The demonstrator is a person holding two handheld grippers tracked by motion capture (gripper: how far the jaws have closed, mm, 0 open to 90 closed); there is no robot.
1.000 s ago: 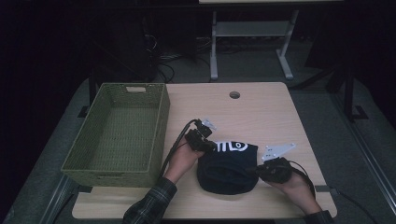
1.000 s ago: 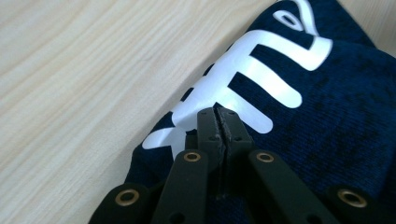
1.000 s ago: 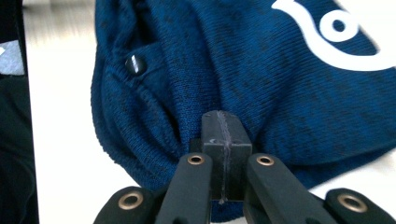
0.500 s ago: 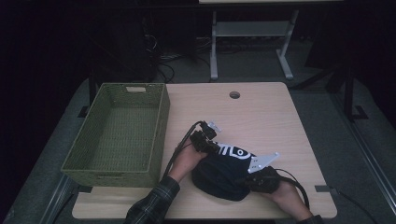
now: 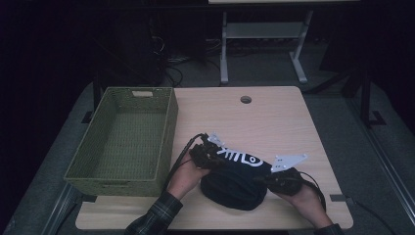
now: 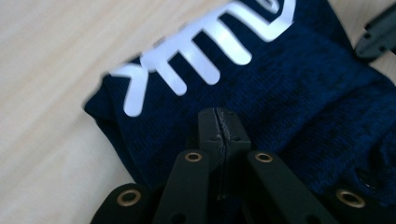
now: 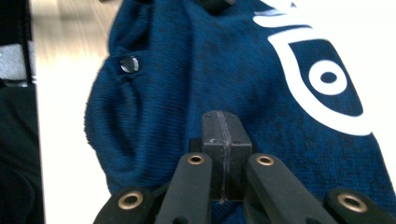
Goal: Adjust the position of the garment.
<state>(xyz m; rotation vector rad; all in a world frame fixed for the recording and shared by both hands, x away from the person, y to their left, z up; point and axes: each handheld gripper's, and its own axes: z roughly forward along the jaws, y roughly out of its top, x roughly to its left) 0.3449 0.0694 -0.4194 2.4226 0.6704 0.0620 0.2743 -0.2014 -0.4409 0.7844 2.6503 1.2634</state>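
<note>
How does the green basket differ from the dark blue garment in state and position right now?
The green basket stands empty at the table's left edge, untouched; the dark blue garment lies bunched near the front edge between the left gripper and the right gripper. The basket is rigid woven mesh; the garment is soft knit with a white print. Both rest on the wooden table.

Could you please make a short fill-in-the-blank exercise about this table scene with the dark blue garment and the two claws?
1. The folded garment is dark blue with a ____ fish-skeleton print.
2. The green woven basket stands to the ____ of the garment in the high view.
3. The left claw and the right claw both have their jaws ____.
4. Inside the basket there is ____.

Missing words: white; left; shut; nothing
</note>
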